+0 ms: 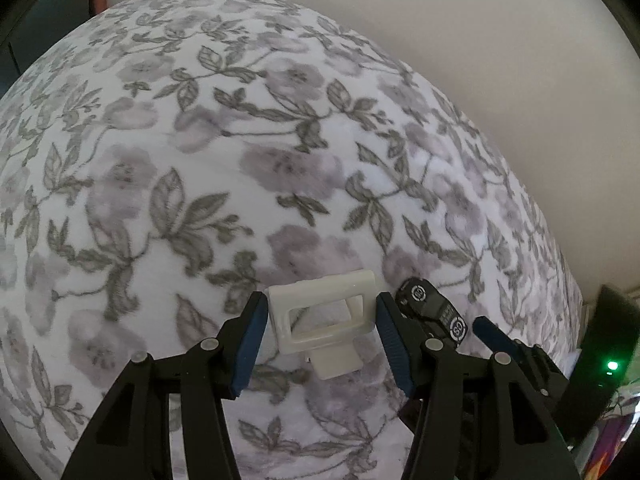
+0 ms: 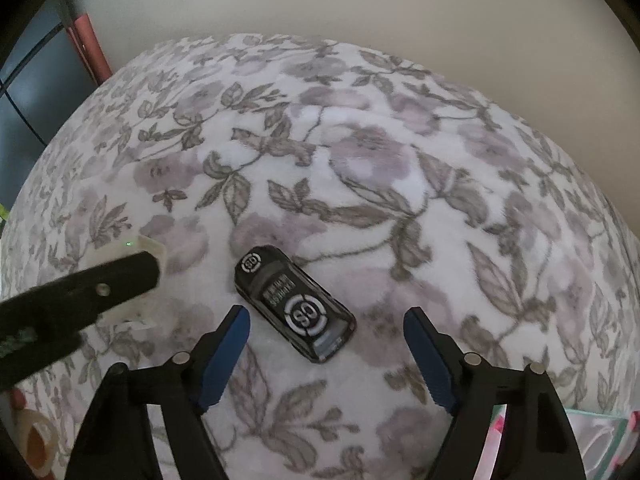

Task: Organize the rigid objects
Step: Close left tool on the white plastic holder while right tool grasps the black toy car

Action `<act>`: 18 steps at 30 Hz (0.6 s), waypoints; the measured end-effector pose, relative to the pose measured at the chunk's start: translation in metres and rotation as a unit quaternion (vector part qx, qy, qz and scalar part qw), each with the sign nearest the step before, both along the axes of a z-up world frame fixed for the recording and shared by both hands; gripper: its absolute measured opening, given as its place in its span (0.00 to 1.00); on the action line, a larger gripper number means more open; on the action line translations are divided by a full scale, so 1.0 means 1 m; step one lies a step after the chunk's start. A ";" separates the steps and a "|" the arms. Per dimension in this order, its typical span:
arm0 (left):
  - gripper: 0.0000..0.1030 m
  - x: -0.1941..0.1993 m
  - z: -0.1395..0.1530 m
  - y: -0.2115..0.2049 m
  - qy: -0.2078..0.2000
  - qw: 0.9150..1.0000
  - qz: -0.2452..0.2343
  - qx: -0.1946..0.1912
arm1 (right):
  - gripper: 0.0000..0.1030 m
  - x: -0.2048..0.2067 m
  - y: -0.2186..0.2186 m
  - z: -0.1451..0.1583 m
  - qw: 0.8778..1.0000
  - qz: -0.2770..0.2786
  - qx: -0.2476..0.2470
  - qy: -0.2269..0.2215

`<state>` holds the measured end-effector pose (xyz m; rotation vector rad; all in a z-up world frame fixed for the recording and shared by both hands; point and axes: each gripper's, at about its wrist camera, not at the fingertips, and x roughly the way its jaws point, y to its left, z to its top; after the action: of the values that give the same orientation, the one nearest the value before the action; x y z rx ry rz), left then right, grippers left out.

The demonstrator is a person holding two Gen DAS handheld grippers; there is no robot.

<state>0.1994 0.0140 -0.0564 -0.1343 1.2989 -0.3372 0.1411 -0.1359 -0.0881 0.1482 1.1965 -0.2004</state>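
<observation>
Left wrist view: one white plastic frame piece (image 1: 322, 314) held between the jaws of the left gripper (image 1: 322, 320), blue pads against its two sides, above the flowered bed cover (image 1: 224, 128); one black toy car (image 1: 434, 310) just beside it toward the bed's right edge. Right wrist view: the same single car (image 2: 294, 302) lying on the cover between the wide-open jaws of the right gripper (image 2: 326, 326), touched by neither pad. Far half of the bed bare up to the pale wall (image 2: 360, 4).
</observation>
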 end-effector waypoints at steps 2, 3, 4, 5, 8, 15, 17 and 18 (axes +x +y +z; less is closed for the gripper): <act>0.55 0.001 0.000 0.001 -0.001 1.000 0.002 0.000 | 0.75 0.006 0.003 -0.004 1.000 0.005 -0.004 0.005; 0.55 0.001 0.000 -0.001 0.000 1.000 0.002 0.000 | 0.74 0.008 0.005 -0.006 1.000 0.009 -0.007 0.008; 0.55 0.000 0.000 0.000 -0.002 1.000 0.006 0.003 | 0.72 0.010 0.007 -0.007 1.000 0.012 -0.008 0.010; 0.55 -0.001 0.000 0.000 -0.001 1.000 0.006 0.002 | 0.71 0.012 0.009 -0.009 1.000 0.014 -0.009 0.012; 0.55 -0.001 -0.002 -0.002 0.000 1.000 0.008 0.004 | 0.64 0.015 0.012 -0.009 1.000 0.016 -0.011 0.011; 0.55 -0.004 0.001 -0.002 0.001 1.000 0.005 -0.001 | 0.56 0.011 0.015 -0.008 1.000 0.010 -0.008 0.012; 0.55 -0.007 0.005 -0.002 -0.002 1.000 0.002 -0.002 | 0.56 0.005 0.014 -0.006 1.000 0.001 -0.002 0.012; 0.55 -0.008 0.008 -0.002 -0.004 1.000 0.001 -0.002 | 0.56 0.001 0.012 -0.005 1.000 -0.004 0.003 0.011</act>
<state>0.1913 0.0123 -0.0487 -0.1378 1.2900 -0.3392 0.1422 -0.1239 -0.0929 0.1566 1.2184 -0.2071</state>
